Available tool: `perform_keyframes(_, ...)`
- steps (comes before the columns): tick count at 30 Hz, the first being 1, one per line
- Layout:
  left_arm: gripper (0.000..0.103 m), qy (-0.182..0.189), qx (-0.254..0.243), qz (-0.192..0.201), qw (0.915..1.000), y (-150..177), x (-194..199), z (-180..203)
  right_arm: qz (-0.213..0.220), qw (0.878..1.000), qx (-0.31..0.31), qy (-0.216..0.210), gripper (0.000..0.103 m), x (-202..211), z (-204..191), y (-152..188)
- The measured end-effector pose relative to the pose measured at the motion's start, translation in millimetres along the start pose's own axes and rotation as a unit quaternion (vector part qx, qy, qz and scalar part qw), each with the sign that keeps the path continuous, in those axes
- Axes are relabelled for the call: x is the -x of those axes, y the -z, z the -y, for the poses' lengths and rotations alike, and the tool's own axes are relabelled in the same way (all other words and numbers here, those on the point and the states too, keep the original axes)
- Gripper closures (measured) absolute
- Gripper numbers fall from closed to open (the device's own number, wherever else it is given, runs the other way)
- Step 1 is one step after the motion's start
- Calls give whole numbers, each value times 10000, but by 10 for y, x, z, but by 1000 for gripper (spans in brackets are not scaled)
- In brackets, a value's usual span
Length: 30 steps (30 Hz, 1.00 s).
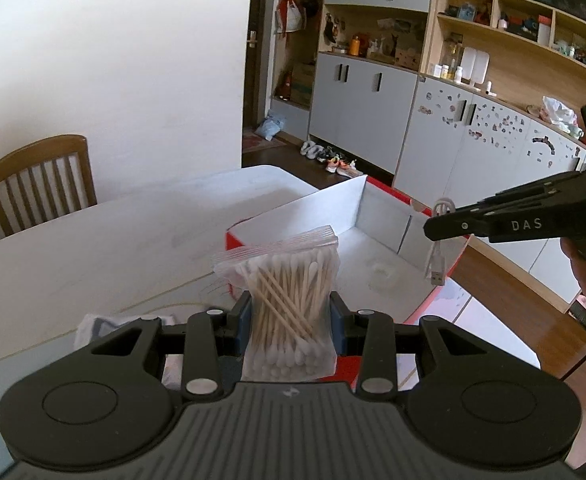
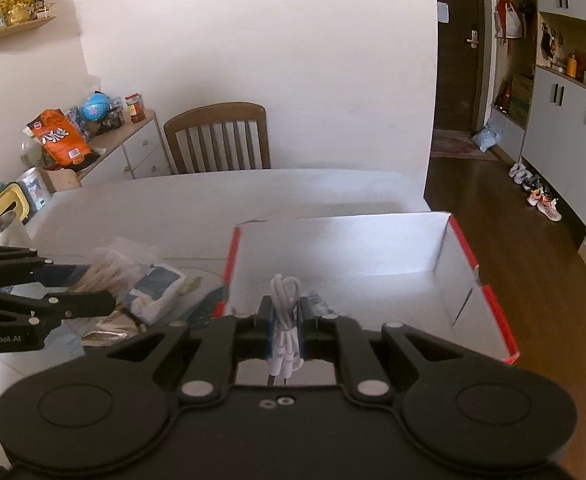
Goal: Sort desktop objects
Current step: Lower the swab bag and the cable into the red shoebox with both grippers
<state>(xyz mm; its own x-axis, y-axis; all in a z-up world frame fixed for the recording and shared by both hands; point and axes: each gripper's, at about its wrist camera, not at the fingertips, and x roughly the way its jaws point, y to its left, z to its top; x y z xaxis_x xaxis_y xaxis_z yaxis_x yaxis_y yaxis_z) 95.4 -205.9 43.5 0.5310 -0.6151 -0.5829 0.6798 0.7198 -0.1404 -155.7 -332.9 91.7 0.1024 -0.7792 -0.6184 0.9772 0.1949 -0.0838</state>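
Currently both jaws are clenched: left gripper (image 1: pixel 289 320) grasps a swab bag (image 1: pixel 289 300), right gripper (image 2: pixel 287 328) a white cable (image 2: pixel 285 312); its dangling plug could snag the box (image 2: pixel 493 296) rim.

White table (image 2: pixel 253 196): red-edged open cardboard box (image 2: pixel 459 240) near right edge; tissue pack (image 2: pixel 155 288) and foil wrapper (image 2: pixel 105 330) just left of box; wooden chair (image 2: pixel 217 138) beyond far edge.

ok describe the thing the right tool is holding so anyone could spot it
Start at the red-edged white box on the white table. Over its right side the right tool pinches a coiled white cable, its metal USB plug hanging down. The left tool instead holds a bag of cotton swabs.
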Motion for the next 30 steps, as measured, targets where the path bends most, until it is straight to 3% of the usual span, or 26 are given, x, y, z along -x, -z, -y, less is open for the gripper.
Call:
perform_keyframes(15, 66, 13, -274, -276, 9992, -230, -591, 361, -272, 9996, -43, 41, 93, -315, 481, -93)
perform_keyframes(30, 66, 65, -521, -689, 9962, -355, -1203, 547, -757, 9967, -215, 201, 93, -616, 699, -59)
